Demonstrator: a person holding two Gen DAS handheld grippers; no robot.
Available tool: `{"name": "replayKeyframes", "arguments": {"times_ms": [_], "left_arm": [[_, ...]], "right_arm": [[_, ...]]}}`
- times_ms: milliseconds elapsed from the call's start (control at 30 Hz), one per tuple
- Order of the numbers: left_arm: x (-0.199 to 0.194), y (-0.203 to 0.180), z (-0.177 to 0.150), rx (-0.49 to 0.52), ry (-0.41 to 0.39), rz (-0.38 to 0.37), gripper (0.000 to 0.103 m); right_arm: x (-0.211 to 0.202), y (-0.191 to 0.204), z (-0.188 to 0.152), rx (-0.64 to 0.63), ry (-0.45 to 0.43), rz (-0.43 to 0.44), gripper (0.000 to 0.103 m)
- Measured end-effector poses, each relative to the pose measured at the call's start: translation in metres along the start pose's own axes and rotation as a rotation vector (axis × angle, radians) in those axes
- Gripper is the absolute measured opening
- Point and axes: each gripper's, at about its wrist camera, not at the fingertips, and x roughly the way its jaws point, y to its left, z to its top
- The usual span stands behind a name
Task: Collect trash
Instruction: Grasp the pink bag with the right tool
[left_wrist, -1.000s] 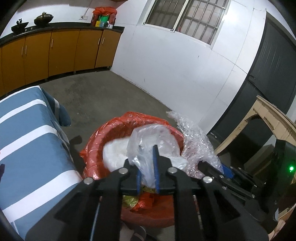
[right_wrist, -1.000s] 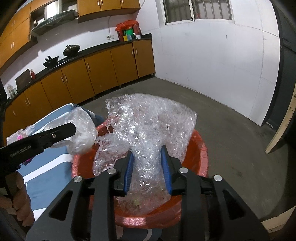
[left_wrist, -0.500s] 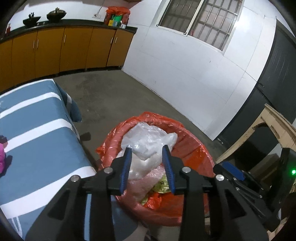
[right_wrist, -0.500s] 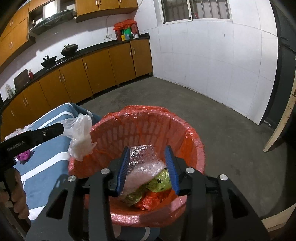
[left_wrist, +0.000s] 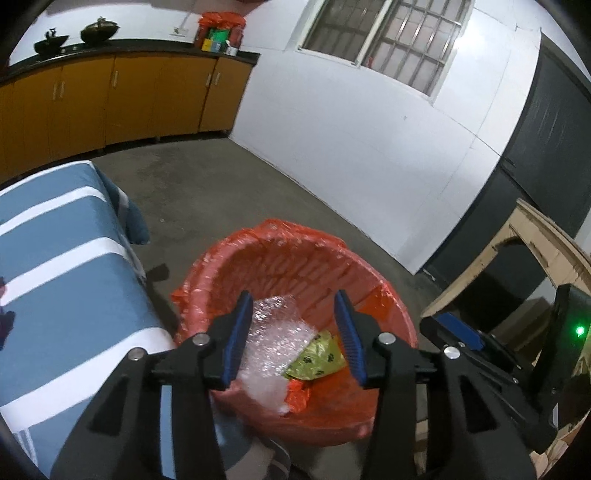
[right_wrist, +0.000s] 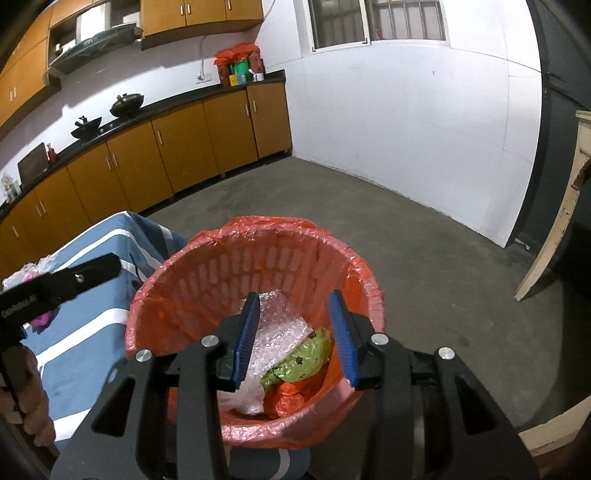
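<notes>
An orange-lined trash basket (left_wrist: 295, 254) (right_wrist: 258, 243) stands on the floor beside the table. Inside lie clear bubble wrap (left_wrist: 269, 336) (right_wrist: 275, 325), a green wrapper (left_wrist: 317, 360) (right_wrist: 299, 362) and orange scraps. My left gripper (left_wrist: 295, 332) is open and empty, above the basket's near rim. My right gripper (right_wrist: 295, 332) is open and empty above the basket. The left gripper's arm also shows in the right wrist view (right_wrist: 55, 288), over the table.
A table with a blue and white striped cloth (left_wrist: 55, 258) (right_wrist: 96, 295) stands left of the basket; a pink item with clear plastic (right_wrist: 40, 317) lies on it. Orange kitchen cabinets (right_wrist: 166, 158) line the far wall. A wooden frame (left_wrist: 535, 240) stands to the right.
The left gripper let go of the clear plastic bag and the right gripper let go of the bubble wrap; both pieces dropped into the basket. Both grippers opened wider.
</notes>
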Motion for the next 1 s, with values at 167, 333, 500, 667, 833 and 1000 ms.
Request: {"name": "replayKeyframes", "arguments": {"times_ms": [167,333,500,667,833,1000], "left_arm": [[-0.036,0.021,-0.004,0.024,-0.096,0.142,0.064],[-0.078,0.057,-0.019,0.004,-0.169,0.303,0.075],[-0.124,0.104,-0.039,-0.053,-0.227,0.492,0.081],[-0.168,0.152,-0.057,-0.121,-0.273,0.679,0.085],[-0.210,0.194,-0.077,-0.194,-0.305,0.810,0.085],[-0.247,0.234,-0.097,-0.300,-0.329,0.875,0.085]], "right_arm": [[0.000,0.018,0.000,-0.036,-0.005,0.029,0.040],[0.002,0.054,0.001,-0.082,-0.003,0.107,0.056],[0.001,0.112,0.003,-0.165,-0.009,0.225,0.057],[0.002,0.183,0.002,-0.261,-0.005,0.353,0.059],[0.005,0.257,-0.007,-0.355,0.006,0.470,0.059],[0.014,0.329,-0.023,-0.441,0.042,0.572,0.061]]}}
